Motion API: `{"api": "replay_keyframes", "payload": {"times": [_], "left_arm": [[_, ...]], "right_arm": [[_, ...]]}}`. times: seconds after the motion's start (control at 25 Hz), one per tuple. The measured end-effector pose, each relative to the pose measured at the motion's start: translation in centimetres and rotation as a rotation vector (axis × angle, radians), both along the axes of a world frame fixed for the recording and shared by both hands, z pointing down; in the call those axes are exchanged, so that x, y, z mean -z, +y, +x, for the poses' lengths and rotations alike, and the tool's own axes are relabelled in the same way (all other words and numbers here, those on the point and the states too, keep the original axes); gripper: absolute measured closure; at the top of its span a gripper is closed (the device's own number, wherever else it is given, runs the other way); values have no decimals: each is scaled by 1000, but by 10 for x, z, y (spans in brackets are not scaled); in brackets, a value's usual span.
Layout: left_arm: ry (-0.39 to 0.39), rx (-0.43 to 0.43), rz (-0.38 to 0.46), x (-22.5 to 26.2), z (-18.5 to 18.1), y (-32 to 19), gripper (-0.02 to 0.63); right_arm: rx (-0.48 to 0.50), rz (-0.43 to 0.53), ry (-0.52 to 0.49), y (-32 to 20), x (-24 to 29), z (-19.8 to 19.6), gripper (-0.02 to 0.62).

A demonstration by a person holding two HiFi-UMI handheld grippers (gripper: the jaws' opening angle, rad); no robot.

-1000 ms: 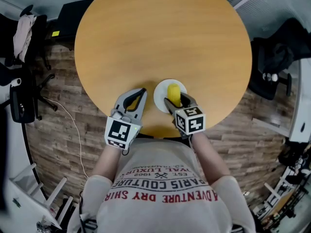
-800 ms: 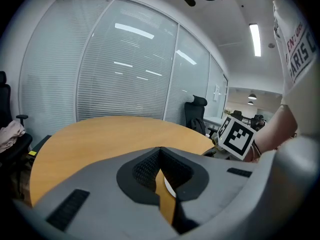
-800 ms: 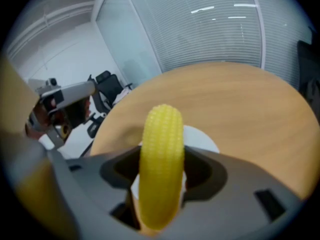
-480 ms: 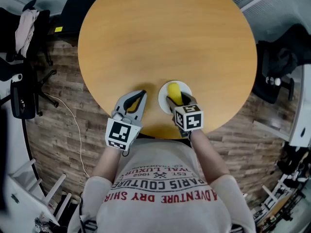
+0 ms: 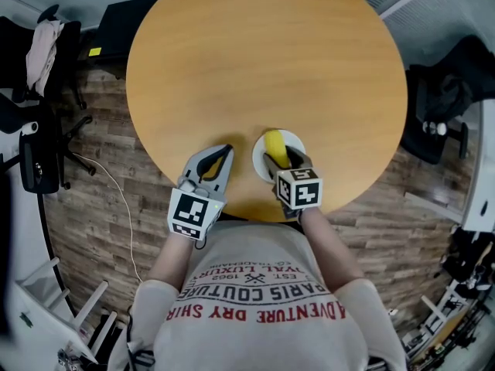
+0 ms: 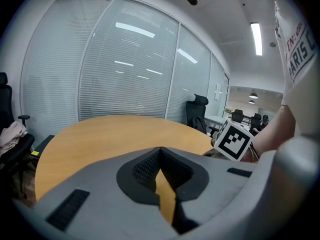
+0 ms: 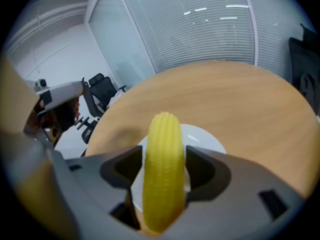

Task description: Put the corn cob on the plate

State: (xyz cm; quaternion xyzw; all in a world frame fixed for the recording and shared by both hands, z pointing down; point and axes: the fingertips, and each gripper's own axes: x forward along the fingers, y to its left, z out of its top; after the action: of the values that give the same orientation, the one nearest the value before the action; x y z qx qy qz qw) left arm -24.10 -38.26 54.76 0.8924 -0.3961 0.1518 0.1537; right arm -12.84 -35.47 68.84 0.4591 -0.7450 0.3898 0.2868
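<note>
A yellow corn cob (image 5: 274,144) (image 7: 162,164) is clamped between the jaws of my right gripper (image 5: 277,159) (image 7: 163,156), which is shut on it. The cob points away from me, over a small white plate (image 5: 295,141) (image 7: 206,139) near the front edge of the round wooden table (image 5: 263,52). Whether the cob touches the plate cannot be told. My left gripper (image 5: 221,150) (image 6: 159,153) is at the table's front edge, left of the plate, shut with nothing in it.
Black office chairs stand on the wooden floor at the left (image 5: 37,157) and at the right (image 5: 441,91) of the table. Glass walls with blinds (image 6: 125,69) lie beyond the table. The right gripper's marker cube (image 6: 233,140) shows in the left gripper view.
Both grippers stay where they were, and the cob stays gripped over the plate. Only the head view has shifted slightly.
</note>
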Motion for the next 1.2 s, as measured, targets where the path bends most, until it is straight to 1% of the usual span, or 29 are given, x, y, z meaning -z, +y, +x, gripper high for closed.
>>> {"api": "replay_keyframes", "payload": {"times": [0.2,0.28,0.36,0.4,0.44,0.48,0.52,0.56,0.76,1.08,1.2], "left_arm": [[3,3,14,6,-3,-1,574],[6,3,21,10,-3,-1,574],[12,0,33,17,0,-1,574],[15,-3,42,21,2,-2,574],[19,-6,51,25,4,-2,574],[22,-10,61,29,6,-3,574],[26,-14,71,34,7,-3,574],[29,-18,82,39,9,-4,574],[40,-42,136,61,18,-3,574],[67,-53,245,109,22,-8,574],[87,-54,276,124,22,-10,574]], "right_arm": [[-28,47,-5,-2,20,3,325],[-39,81,-13,-4,34,6,325],[-48,131,-46,-7,54,7,335],[-61,165,-57,-9,66,9,384],[-78,204,-59,-13,78,12,475],[-95,245,-56,-16,90,15,521],[-109,281,-53,-19,102,17,544],[-118,311,-53,-21,113,19,554],[-124,440,-57,-24,159,23,565],[-71,741,0,-19,239,30,566],[-88,810,-2,-17,258,35,566]]}}
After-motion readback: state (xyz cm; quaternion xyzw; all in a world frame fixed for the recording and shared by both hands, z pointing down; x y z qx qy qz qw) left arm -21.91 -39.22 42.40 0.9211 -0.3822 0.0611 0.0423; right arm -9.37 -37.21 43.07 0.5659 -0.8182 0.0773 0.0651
